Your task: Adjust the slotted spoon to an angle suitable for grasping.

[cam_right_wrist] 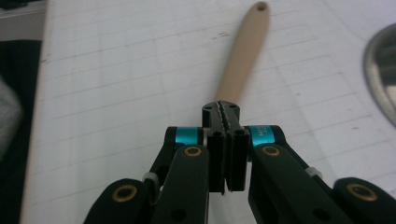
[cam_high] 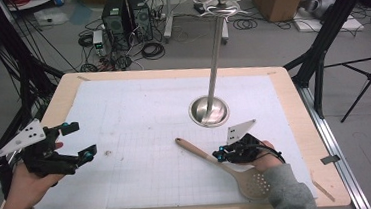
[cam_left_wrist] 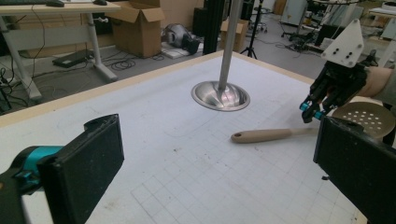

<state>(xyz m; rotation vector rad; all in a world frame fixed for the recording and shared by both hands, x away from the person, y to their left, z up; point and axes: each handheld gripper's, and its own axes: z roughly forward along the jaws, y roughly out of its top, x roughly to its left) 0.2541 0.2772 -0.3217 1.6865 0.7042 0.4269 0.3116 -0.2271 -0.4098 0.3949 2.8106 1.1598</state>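
A wooden slotted spoon (cam_high: 197,151) lies on the white grid mat (cam_high: 138,108), handle toward the mat's middle, perforated bowl near the front right edge. My right gripper (cam_high: 218,154) hovers just over the handle's neck, jaws shut flat against each other with nothing between them. In the right gripper view the handle (cam_right_wrist: 243,51) runs on past the right gripper (cam_right_wrist: 226,109). My left gripper (cam_high: 80,139) is held at the table's left side, open and empty. The left gripper view looks between the wide jaws of the left gripper (cam_left_wrist: 219,163) at the spoon (cam_left_wrist: 266,135) and the right gripper (cam_left_wrist: 310,112).
A steel pole on a round base (cam_high: 209,110) stands behind the spoon, right of centre; the base (cam_left_wrist: 220,95) also appears in the left gripper view. The mat's left and middle lie bare. Beyond the wooden table edge (cam_high: 293,101) are computers, cables, boxes and tripod legs on the floor.
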